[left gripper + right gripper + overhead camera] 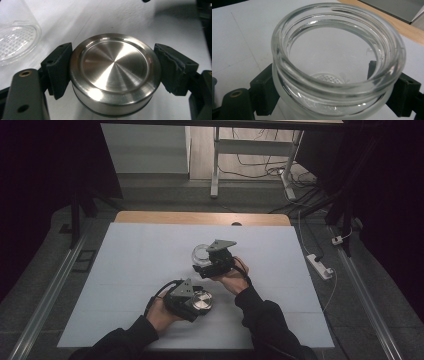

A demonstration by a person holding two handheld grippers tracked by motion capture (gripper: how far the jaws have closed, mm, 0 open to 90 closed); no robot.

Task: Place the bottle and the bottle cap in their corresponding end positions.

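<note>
Between your left gripper (113, 75) pads, the steel lid (113, 72) is slippery; your right gripper (337, 92) clamps the fragile glass jar (337, 50) below its thread.

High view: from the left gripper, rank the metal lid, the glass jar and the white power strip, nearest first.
1. Metal lid: clamped in the left gripper, near edge of the table.
2. Glass jar: mid-table, farther back, held by the right gripper.
3. White power strip: on the floor, off the table's right edge.

High view overhead, far; tool views close, sharing jar (15, 37).
</note>
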